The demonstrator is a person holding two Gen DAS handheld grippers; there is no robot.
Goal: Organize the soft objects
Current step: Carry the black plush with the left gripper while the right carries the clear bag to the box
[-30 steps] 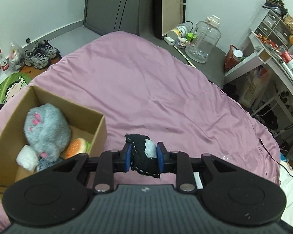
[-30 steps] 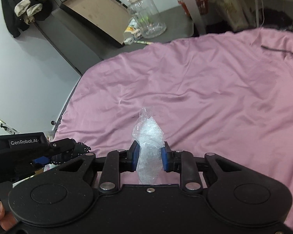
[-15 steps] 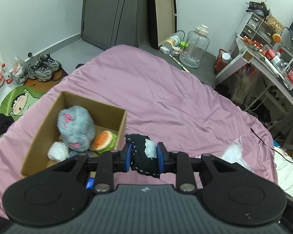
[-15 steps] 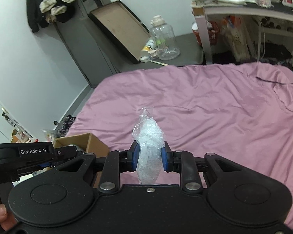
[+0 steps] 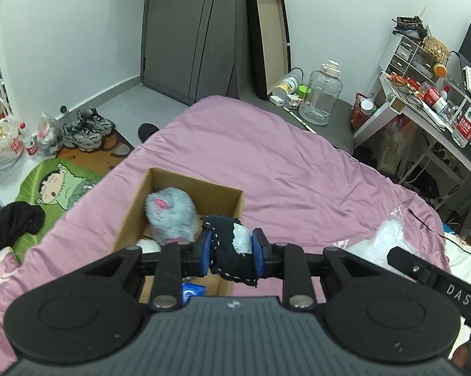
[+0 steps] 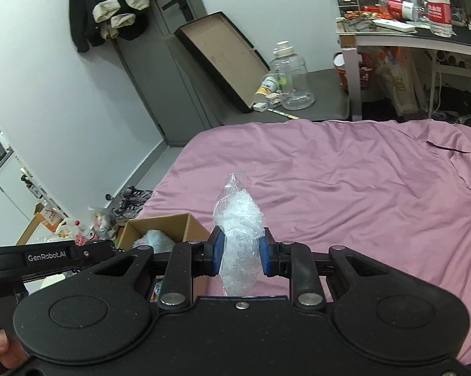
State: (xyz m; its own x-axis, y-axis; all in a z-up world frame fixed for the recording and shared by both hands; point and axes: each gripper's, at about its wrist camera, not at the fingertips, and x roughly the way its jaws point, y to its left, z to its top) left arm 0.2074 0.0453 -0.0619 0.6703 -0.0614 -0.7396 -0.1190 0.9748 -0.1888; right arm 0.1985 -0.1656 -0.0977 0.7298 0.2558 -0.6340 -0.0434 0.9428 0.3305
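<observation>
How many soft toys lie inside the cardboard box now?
2 visible: a grey plush at the middle of the cardboard box, a white one nearer. The left gripper may hide more.

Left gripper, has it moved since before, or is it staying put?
Yes. The left gripper has risen and swung toward the box; its black toy now overlaps the box's rim.

The cardboard box on the bed is open at the top, yet a grey plush fills much of its inside; free room shows only along its far wall. Right of the box and beyond it, the purple cover lies bare and passable. Farther right of the box, the desk and a clear jug bound the bed.
</observation>
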